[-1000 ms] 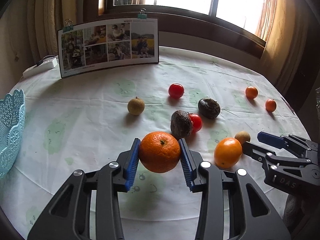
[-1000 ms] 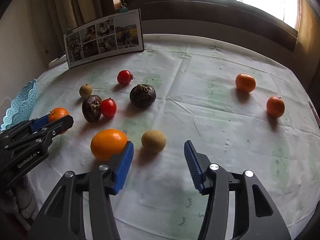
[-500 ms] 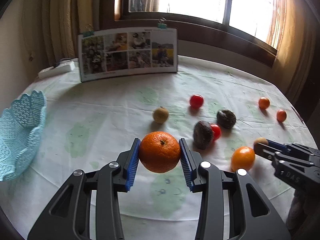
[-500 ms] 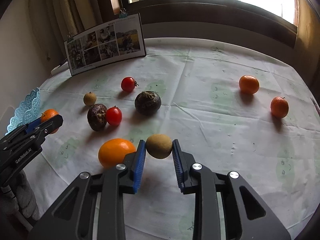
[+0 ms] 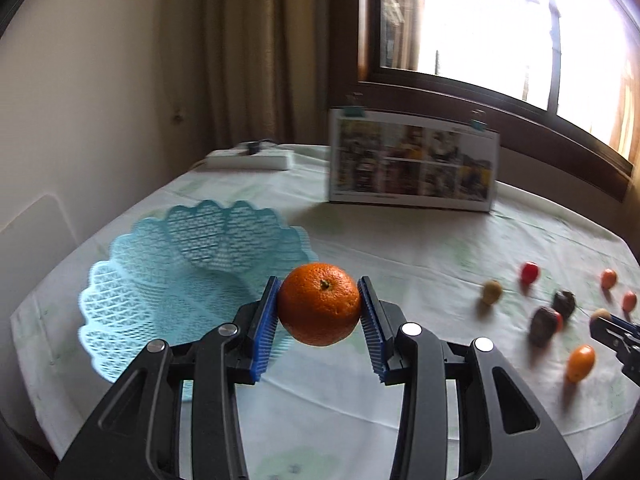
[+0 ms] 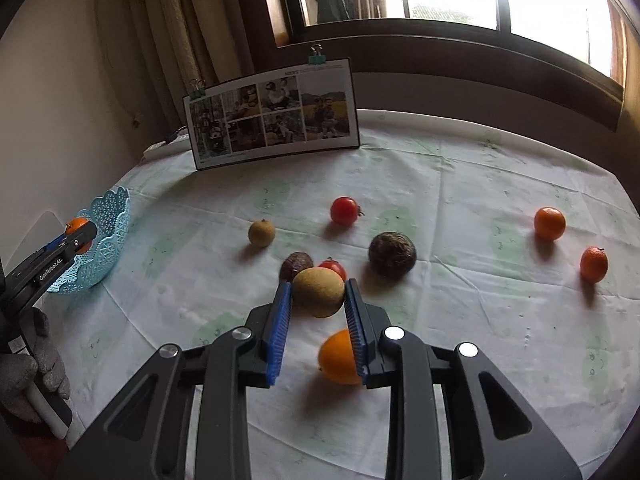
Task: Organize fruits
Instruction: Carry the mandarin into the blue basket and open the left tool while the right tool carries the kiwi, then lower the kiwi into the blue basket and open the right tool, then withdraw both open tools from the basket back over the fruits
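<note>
I am pinching a round orange mandarin with a green stem dot [image 5: 319, 304] in my left claw [image 5: 319, 312], holding it in the air just beside the rim of the pale blue lattice plastic basket [image 5: 168, 280]. My right claw [image 6: 318, 300] is gripping a tan, rough-skinned round fruit [image 6: 318, 292] above the worktop with the pale green-printed cloth [image 6: 460, 320]. Below it a smooth orange citrus [image 6: 336, 358] is lying on the cloth, with a dark wrinkled fruit [image 6: 392, 255] and a red tomato [image 6: 344, 211] further back.
</note>
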Demonstrator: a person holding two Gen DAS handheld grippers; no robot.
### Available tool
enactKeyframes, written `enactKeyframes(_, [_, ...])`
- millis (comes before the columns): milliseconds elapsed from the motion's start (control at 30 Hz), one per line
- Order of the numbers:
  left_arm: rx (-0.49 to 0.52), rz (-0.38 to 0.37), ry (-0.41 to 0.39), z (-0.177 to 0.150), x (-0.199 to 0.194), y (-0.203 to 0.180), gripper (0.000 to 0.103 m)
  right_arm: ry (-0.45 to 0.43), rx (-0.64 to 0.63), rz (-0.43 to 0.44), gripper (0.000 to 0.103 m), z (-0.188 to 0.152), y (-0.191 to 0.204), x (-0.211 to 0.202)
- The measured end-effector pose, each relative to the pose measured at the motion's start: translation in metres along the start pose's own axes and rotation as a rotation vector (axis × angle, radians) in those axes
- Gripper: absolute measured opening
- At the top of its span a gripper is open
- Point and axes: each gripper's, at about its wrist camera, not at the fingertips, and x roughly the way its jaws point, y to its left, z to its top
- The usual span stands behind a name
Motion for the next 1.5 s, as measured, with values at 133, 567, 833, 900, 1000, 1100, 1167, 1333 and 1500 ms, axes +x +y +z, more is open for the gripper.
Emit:
enactKeyframes(133, [-0.06, 0.076, 0.013, 0.001, 0.005, 0.038, 0.04, 0.004, -0.029, 0.037, 0.028, 0.005, 0.023, 0.005])
enactKeyframes(567, [-0.08, 0.217, -0.074, -0.006, -0.022, 0.089, 0.09, 0.007, -0.153, 0.207, 0.028, 0.028, 0.123, 0.024])
enactKeyframes(833, [-0.131, 0.258, -0.078, -0.012, -0.035, 0.123, 0.091, 0.012, -0.245, 0.329, 0.028, 0.039, 0.195, 0.038])
enactKeyframes(900, [-0.143, 0.267, -0.075, -0.013, -0.034, 0.128, 0.093, 0.028, -0.252, 0.358, 0.028, 0.039, 0.21, 0.046])
enactKeyframes(1000, [-0.171, 0.269, -0.064, -0.017, -0.035, 0.136, 0.097, 0.044, -0.262, 0.38, 0.028, 0.039, 0.228, 0.055])
enactKeyframes(1100, [-0.18, 0.266, -0.053, -0.021, -0.033, 0.138, 0.097, 0.063, -0.266, 0.395, 0.028, 0.038, 0.241, 0.063])
enactKeyframes(1167, [-0.176, 0.266, -0.049, -0.022, -0.032, 0.138, 0.097, 0.062, -0.263, 0.387, 0.037, 0.037, 0.243, 0.065])
enactKeyframes(1333, [-0.196, 0.261, -0.049, -0.021, -0.033, 0.14, 0.1, 0.035, -0.22, 0.362, 0.06, 0.037, 0.23, 0.064])
enactKeyframes(1500, [-0.191, 0.251, -0.051, -0.019, -0.033, 0.134, 0.1, 0.035, -0.177, 0.34, 0.061, 0.038, 0.209, 0.062])
